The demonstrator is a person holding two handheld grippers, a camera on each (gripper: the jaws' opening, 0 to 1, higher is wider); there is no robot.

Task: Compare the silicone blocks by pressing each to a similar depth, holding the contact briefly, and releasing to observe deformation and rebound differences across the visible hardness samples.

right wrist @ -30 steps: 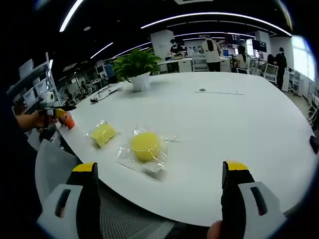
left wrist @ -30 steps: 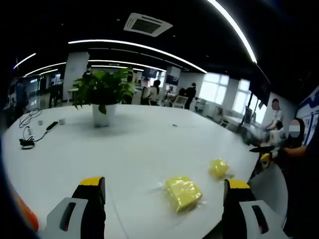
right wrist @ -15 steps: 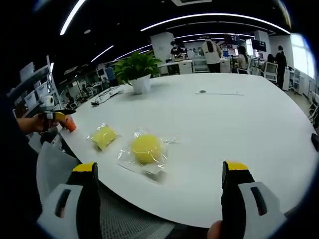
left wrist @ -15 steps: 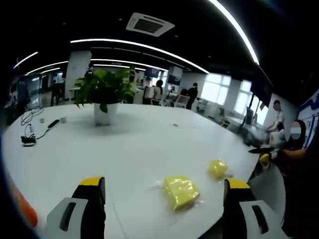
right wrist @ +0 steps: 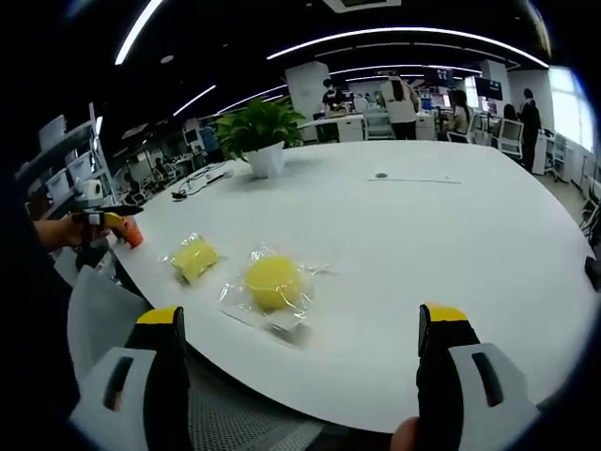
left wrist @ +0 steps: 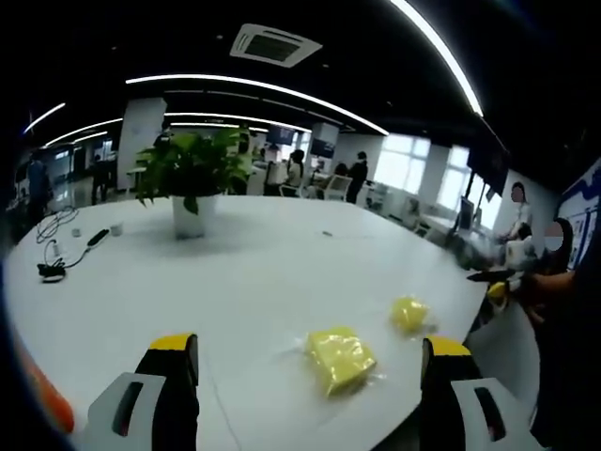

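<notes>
The large white table (left wrist: 254, 272) filled the middle of both views, its near edge cut off at the bottom of each frame. A potted plant (left wrist: 192, 178) stood at upper left in the left gripper view and upper centre-left in the right gripper view, with cables (left wrist: 56, 249) lying at the table's left edge, too small to identify further.

The left gripper (left wrist: 305, 376) was spread wide and held nothing; the right gripper (right wrist: 300, 366) was likewise spread wide and empty, both clear of the samples.

Two yellow silicone samples lay in clear wrappers near the table's edge. The square block (left wrist: 340, 358) sat at lower centre of the left gripper view; the round block (right wrist: 272, 282) sat at lower centre-left of the right gripper view, the square one up and left of it. Wrapper glare obscured surface detail. No writing was legible on either.
</notes>
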